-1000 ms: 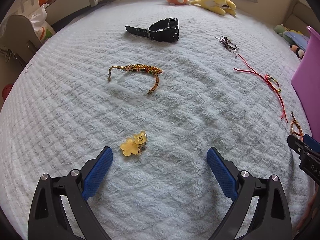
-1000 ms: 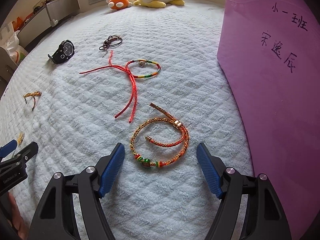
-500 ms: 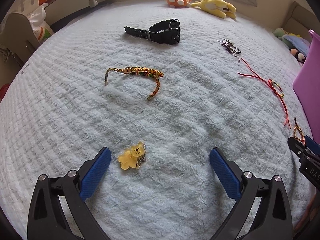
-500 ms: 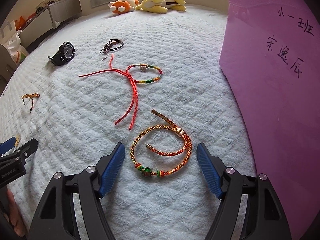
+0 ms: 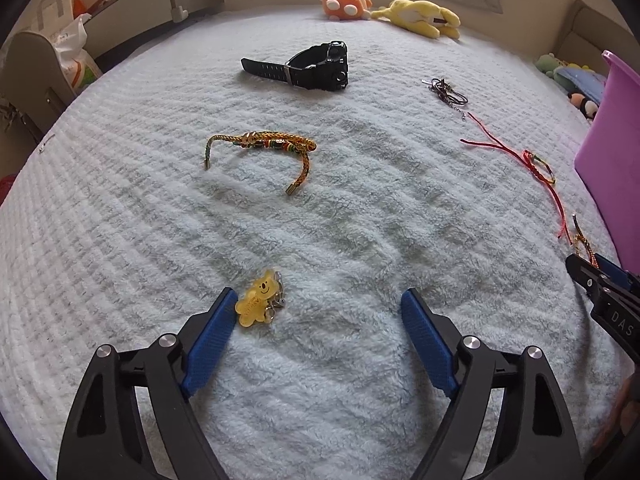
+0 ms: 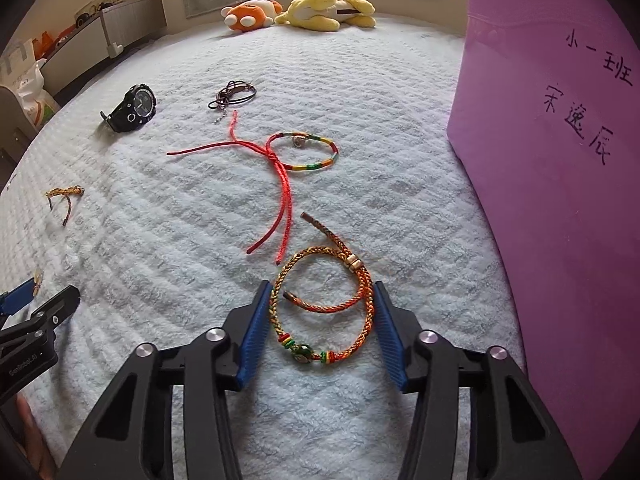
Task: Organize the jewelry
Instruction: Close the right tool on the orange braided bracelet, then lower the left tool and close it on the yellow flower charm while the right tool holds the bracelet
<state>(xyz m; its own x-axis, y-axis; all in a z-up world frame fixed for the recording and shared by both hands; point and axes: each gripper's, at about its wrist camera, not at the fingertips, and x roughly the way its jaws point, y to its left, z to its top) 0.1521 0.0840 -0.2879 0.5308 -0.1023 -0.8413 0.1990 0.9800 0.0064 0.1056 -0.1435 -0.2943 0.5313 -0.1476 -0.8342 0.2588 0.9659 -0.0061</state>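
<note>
A small yellow bear charm (image 5: 258, 300) lies on the fluffy white bedcover (image 5: 120, 240). My left gripper (image 5: 318, 300) is around it with jaws closing. The left pad touches the charm and the right pad stands far off. A looped orange-and-gold braided bracelet (image 6: 302, 352) with a green bead lies between the pads of my right gripper (image 6: 320, 294). Those jaws are closing too, and both pads press the loop's sides, squeezing it narrower.
A purple bin (image 6: 560, 200) stands close on the right. Further out lie a red string bracelet (image 6: 280, 160), a dark cord necklace (image 6: 232, 94), a black watch (image 5: 316, 66) and an open braided bracelet (image 5: 260, 146). Plush toys (image 5: 416, 16) sit at the far edge.
Both grippers' jaws have narrowed. The left one's left pad has come up against the bear charm. The right one's pads have come in onto the sides of the braided loop.
</note>
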